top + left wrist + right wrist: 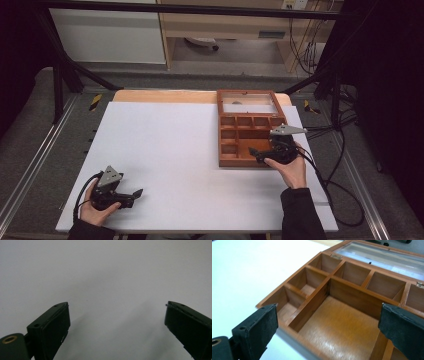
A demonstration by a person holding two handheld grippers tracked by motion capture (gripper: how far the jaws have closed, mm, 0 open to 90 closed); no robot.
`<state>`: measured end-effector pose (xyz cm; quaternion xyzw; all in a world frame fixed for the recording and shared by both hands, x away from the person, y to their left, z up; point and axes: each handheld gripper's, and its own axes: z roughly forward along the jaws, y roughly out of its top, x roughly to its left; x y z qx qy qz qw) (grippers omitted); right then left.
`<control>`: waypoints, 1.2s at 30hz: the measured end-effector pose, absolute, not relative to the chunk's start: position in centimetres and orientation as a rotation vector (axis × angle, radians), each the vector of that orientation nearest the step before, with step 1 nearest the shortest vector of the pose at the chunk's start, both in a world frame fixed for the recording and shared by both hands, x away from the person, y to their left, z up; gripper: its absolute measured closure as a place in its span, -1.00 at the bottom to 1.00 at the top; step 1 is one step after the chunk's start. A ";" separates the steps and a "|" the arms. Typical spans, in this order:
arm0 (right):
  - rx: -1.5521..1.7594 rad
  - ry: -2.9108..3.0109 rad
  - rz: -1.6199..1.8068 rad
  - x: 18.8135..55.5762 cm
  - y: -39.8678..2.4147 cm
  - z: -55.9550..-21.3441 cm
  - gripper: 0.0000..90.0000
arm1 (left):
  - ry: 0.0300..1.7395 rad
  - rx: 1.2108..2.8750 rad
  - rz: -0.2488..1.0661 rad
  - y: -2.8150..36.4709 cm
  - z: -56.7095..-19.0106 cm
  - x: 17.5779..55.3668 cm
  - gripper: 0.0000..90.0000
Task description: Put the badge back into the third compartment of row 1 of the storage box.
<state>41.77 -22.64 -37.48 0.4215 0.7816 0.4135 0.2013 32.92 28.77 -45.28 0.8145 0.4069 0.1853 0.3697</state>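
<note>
Currently I log: right gripper, jaws wide apart, empty, over wooden box at worktop's three o'clock; left gripper, seven o'clock, jaws apart, holding nothing.

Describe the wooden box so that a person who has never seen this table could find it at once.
Start at the large white sheet that covers the table, then go to its far right corner. There lies the brown wooden box with many compartments, its glass-paned lid folded open and lying flat behind it. It is the one wooden thing on the sheet, and the right hand-held gripper hovers at its near edge.
</note>
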 end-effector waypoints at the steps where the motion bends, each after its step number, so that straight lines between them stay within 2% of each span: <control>1: 1.179 2.185 1.150 41.4 -22.6 -37.5 -0.95 | 1.044 2.090 0.475 28.8 -45.3 32.9 -0.87; 20: 1.194 2.262 1.214 35.8 -24.2 -41.3 -0.99 | 1.039 2.094 0.469 28.6 -45.3 32.9 -0.88; 36: 1.209 2.326 1.191 33.7 -26.0 -45.2 -0.98 | 1.029 2.108 0.461 28.4 -45.3 32.9 -0.88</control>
